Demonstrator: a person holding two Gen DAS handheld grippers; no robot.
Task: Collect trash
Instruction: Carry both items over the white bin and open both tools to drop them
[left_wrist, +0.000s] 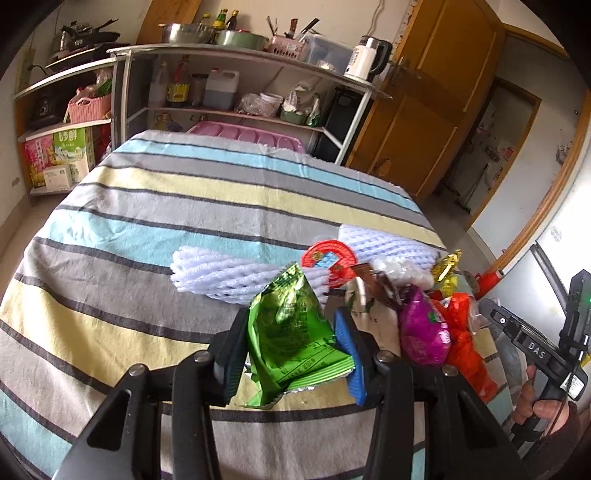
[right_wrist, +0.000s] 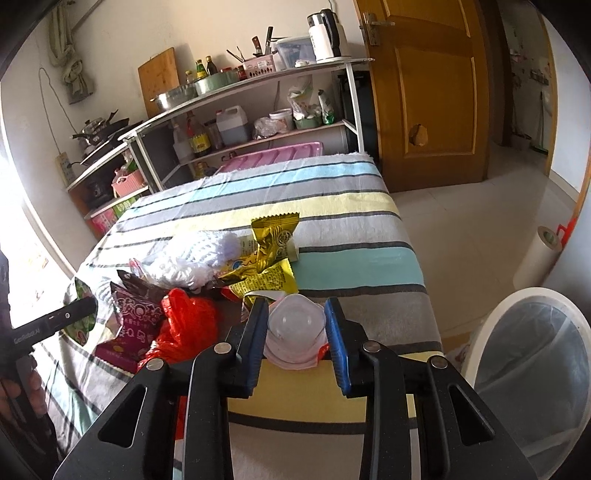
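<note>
My left gripper (left_wrist: 290, 314) is shut on a crumpled green snack wrapper (left_wrist: 295, 347), which stands up between the pads just above the striped tablecloth (left_wrist: 166, 206). In the right wrist view my right gripper (right_wrist: 296, 306) is shut on a clear plastic cup (right_wrist: 295, 325) with a pinkish wrapper under it. Between the two lies a heap of trash: white foam nets (left_wrist: 221, 273), a red plastic ring (left_wrist: 328, 258), a purple packet (left_wrist: 421, 332), a red bag (right_wrist: 188, 321) and gold wrappers (right_wrist: 273, 236). A white bin (right_wrist: 491, 314) with a clear liner stands on the floor, right of the table.
A metal shelf rack (left_wrist: 240, 74) with bottles, pans and bowls stands behind the table. A pink tray (right_wrist: 273, 157) sits at the far table edge. A wooden door (right_wrist: 424, 92) is at the back right, and a paper roll (right_wrist: 539, 254) stands by the bin. A hand (left_wrist: 535, 402) holds the right gripper's handle.
</note>
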